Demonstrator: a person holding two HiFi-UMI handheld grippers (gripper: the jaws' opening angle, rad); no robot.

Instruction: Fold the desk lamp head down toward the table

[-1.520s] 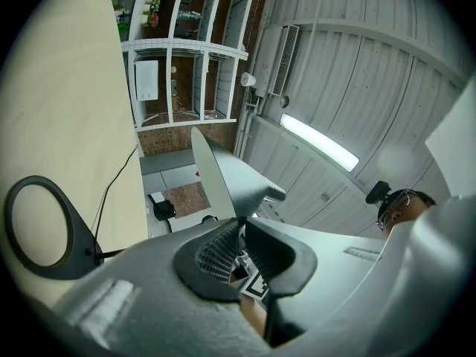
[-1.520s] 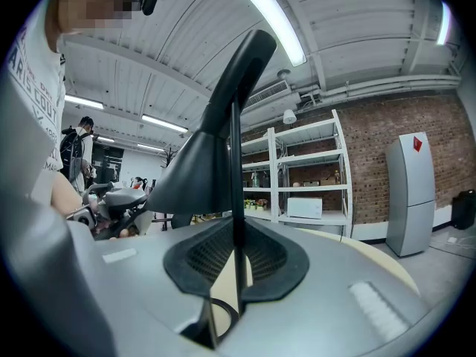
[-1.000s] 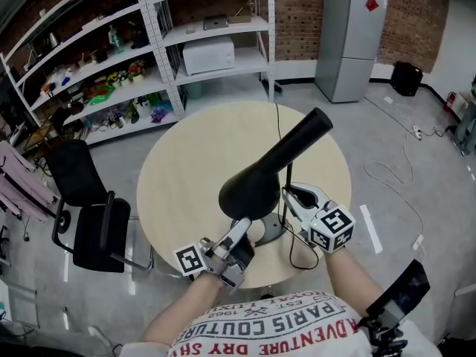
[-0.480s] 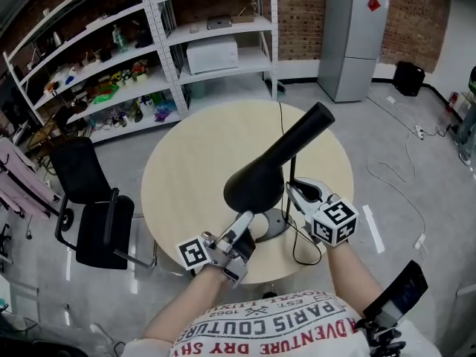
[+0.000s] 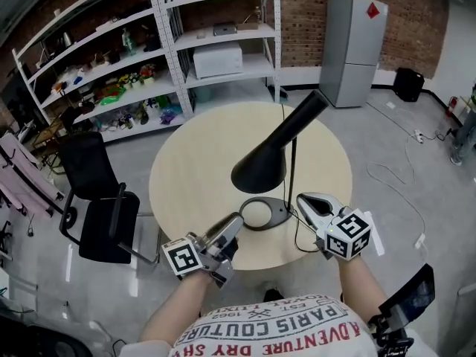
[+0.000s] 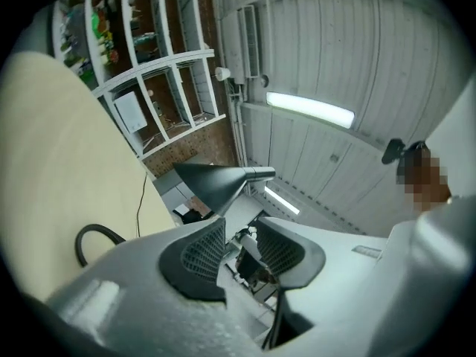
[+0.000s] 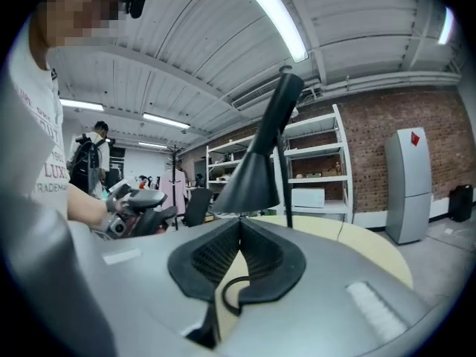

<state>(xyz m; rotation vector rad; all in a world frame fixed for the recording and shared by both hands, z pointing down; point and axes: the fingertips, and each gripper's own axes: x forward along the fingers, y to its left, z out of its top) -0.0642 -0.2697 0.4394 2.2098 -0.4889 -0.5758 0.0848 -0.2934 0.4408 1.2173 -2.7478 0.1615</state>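
Head view: you are holding the left gripper (image 5: 236, 222) at the near edge of the round table (image 5: 186, 162), its tips pointing toward the lamp base (image 5: 282, 213) and stopping just left of it, apart from it. You are holding the right gripper (image 5: 303, 199) just right of that base, also clear of it. The desk lamp head (image 5: 271, 155) is hanging tilted over the middle of the table, its wide mouth facing down and left above the base, its narrow end rising far and right past the thin stem (image 5: 292, 177). Neither gripper is touching the lamp. White shelving (image 5: 149, 58) and a grey refrigerator (image 5: 353, 43) are standing beyond the table, and a black chair (image 5: 93, 199) is sitting at its left.

Left gripper view: your jaws are opening, the ribbed pads (image 6: 197, 255) standing spread with nothing between them. The black cone of the lamp head is showing just beyond them, untouched, with the pale tabletop filling the left of the frame.

Right gripper view: your jaws are lying pressed together, the pads meeting along one seam and pinching nothing. The lamp head is rising beyond their tips, mouth down over the table, and your other gripper is appearing at the left.
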